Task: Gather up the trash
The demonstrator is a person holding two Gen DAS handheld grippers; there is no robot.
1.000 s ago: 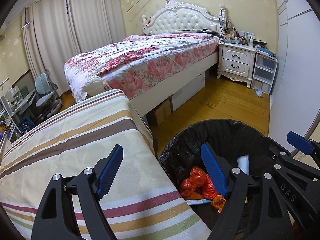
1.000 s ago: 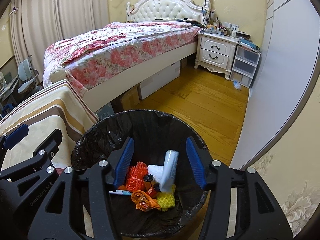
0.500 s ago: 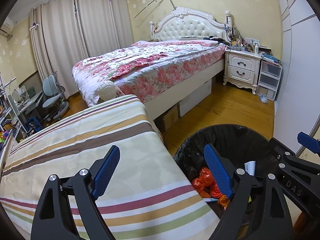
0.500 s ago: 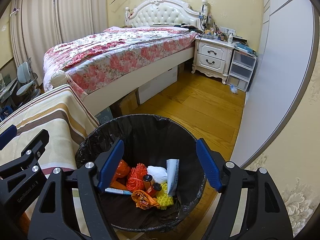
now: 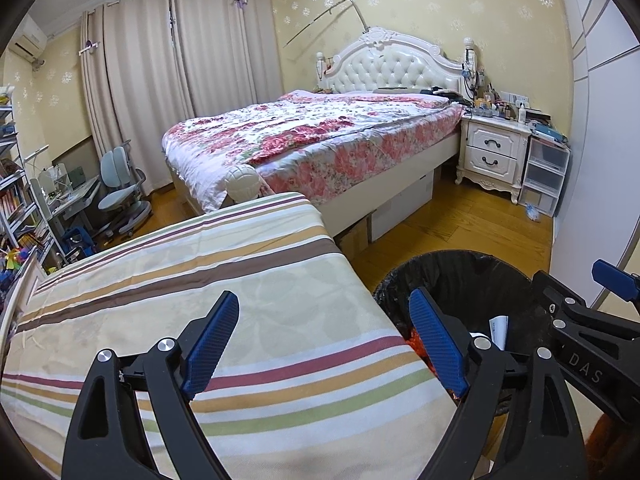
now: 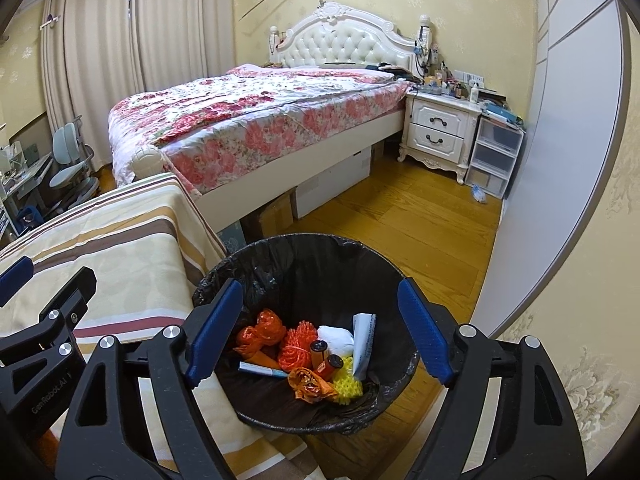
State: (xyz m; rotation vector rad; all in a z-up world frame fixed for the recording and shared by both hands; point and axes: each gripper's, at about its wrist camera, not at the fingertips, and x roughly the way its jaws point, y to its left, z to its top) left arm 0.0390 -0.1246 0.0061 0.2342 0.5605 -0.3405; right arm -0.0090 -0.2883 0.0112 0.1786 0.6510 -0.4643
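Bedroom scene, both wrist views. The right gripper (image 6: 320, 332) hangs above the trash bin (image 6: 296, 252), its jaws spread wide and holding nothing. The bin is lined with a black bag and stands on the wooden floor (image 6: 404, 224), just beside the striped cloth (image 6: 120, 240) that covers the surface.

Inside the bin, at the bottom, lies the collected trash: two orange net bags (image 6: 294, 346), a crumpled orange wrapper (image 6: 310, 384), a white wad (image 6: 335, 336), a folded white paper packet (image 6: 363, 340) leaning against the liner, two small brown bottles (image 6: 325, 358), a yellow knobbly piece (image 6: 347, 380) and a flat blue-and-white tube (image 6: 260, 369).

The left gripper (image 5: 324, 348) is over the near end of the striped cloth (image 5: 200, 280), beside the bin (image 5: 452, 276); its jaws are likewise wide apart and empty. Part of the right gripper (image 5: 588, 344) shows at the right edge of the left view.

Beyond: a bed (image 6: 256, 120) with a floral quilt, a white nightstand (image 6: 440, 132) and clear plastic drawers (image 6: 494, 156).
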